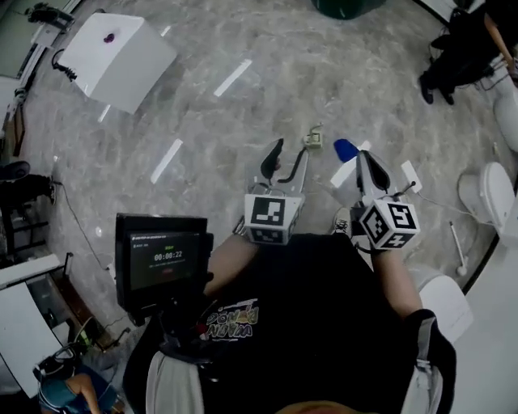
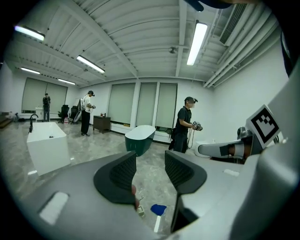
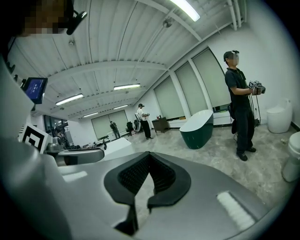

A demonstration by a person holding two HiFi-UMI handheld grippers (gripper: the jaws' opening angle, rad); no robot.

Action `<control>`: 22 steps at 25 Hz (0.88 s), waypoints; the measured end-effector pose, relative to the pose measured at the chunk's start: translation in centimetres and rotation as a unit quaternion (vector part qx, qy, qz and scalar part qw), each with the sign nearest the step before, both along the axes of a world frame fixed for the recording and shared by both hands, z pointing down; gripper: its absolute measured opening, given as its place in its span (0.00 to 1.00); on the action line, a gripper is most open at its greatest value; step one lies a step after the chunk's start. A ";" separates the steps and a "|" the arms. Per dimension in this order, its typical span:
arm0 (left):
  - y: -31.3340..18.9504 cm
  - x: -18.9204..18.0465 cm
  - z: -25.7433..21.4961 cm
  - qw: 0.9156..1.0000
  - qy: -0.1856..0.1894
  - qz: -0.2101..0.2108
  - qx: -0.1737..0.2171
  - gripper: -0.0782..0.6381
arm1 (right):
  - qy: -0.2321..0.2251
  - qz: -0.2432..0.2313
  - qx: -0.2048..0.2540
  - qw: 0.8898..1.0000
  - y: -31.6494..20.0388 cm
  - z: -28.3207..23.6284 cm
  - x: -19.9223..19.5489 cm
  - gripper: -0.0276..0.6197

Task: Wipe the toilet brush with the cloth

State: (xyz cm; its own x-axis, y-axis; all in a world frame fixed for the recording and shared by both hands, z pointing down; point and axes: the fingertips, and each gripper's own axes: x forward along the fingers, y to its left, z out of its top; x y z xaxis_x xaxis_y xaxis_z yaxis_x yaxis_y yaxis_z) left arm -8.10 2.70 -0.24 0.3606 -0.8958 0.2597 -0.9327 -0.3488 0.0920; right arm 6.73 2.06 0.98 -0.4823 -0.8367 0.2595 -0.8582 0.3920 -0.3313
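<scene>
A blue-headed thing with a white handle (image 1: 346, 150), which looks like the toilet brush, lies on the marble floor ahead of me. Next to it on the left is a small pale scrap (image 1: 314, 139), possibly the cloth. Both also show low between the jaws in the left gripper view: the blue head (image 2: 158, 209) and the scrap (image 2: 140, 211). My left gripper (image 1: 285, 160) (image 2: 150, 171) hangs above the floor with its jaws apart and nothing between them. My right gripper (image 1: 365, 159) (image 3: 149, 169) is shut and empty, held just right of the blue head.
A white box-shaped tub (image 1: 117, 57) stands far left and a dark green tub (image 1: 348, 6) at the top. A white toilet (image 1: 486, 194) with a thin white stick (image 1: 458, 249) is at the right. A person (image 1: 453, 57) stands top right. A small screen (image 1: 162, 259) sits at my chest.
</scene>
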 end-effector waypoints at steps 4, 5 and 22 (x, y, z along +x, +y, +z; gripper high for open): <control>0.0 0.2 0.7 1.000 0.015 0.003 -0.008 0.38 | 0.004 -0.004 -0.005 1.000 1.0 0.5 -0.4 0.05; 0.2 0.1 0.8 1.000 0.010 0.002 -0.007 0.38 | 0.001 -0.009 -0.008 1.000 1.1 0.8 -0.8 0.05; -0.7 0.3 -0.2 0.999 0.013 -0.011 0.029 0.37 | 0.012 -0.011 0.018 1.000 -0.8 0.0 -1.2 0.05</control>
State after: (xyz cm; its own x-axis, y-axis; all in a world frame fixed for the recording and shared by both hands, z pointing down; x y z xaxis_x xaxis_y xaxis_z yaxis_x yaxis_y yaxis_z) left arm -7.77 1.96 -0.39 0.3459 -0.9174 0.1968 -0.9380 -0.3329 0.0968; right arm 5.53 1.24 0.99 -0.4956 -0.8346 0.2404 -0.8562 0.4230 -0.2967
